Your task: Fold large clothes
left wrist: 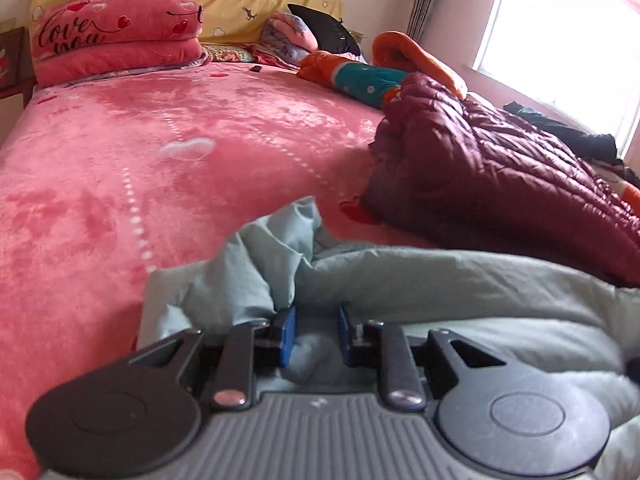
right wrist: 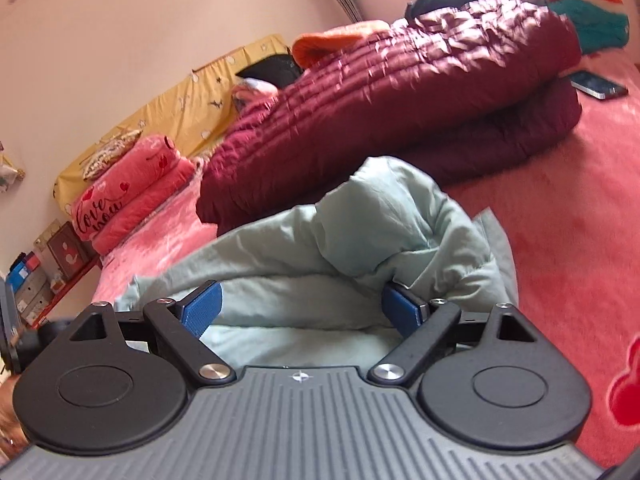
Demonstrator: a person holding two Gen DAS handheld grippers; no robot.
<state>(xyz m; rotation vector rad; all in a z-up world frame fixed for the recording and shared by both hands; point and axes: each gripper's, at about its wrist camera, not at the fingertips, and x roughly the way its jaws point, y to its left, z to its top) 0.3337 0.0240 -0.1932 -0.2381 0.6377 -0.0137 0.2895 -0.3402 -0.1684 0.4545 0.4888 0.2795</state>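
While both grippers work at the pale blue garment (left wrist: 400, 276), it lies bunched at the near edge of the pink bed (left wrist: 160, 160).
The left gripper (left wrist: 316, 334) has its jaws narrowly parted with a fold of cloth between them, pads not pressing it; the right gripper (right wrist: 304, 312) stands wide around a thick fold. A maroon quilted coat (right wrist: 400, 100) lies just behind.

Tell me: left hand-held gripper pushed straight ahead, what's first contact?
The left hand-held gripper would likely meet the pale blue garment bunched just beyond its pads; depth is hard to judge.
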